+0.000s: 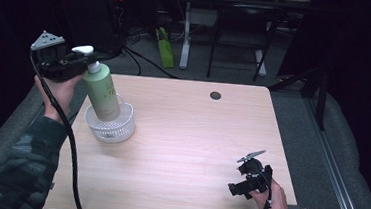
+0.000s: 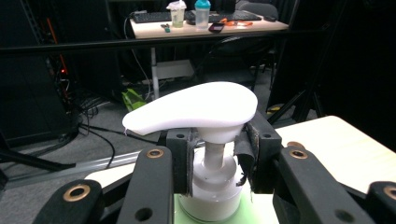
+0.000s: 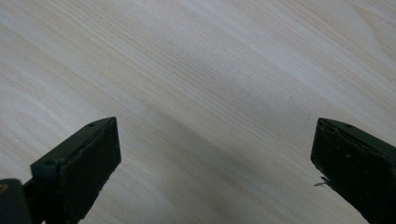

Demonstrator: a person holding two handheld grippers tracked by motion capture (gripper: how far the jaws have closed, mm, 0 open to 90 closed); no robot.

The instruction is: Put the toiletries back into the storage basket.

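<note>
- The left tongs pinched the neck of the green pump bottle just under its white pump head, at about ten o'clock on the table.
- In the left gripper view, the padded jaws pressed the pump's stem from both sides, with the white pump head resting across their tops and the white collar below them.
- The bottle was tilted, its top leaning toward ten o'clock, and its base sat inside the white basket.
- The basket stood on the table near the nine o'clock edge.
- The right tongs were spread wide with nothing between them, low over bare table at about five o'clock, well apart from the bottle.
- A small dark round hole lay in the table top toward twelve o'clock.
</note>
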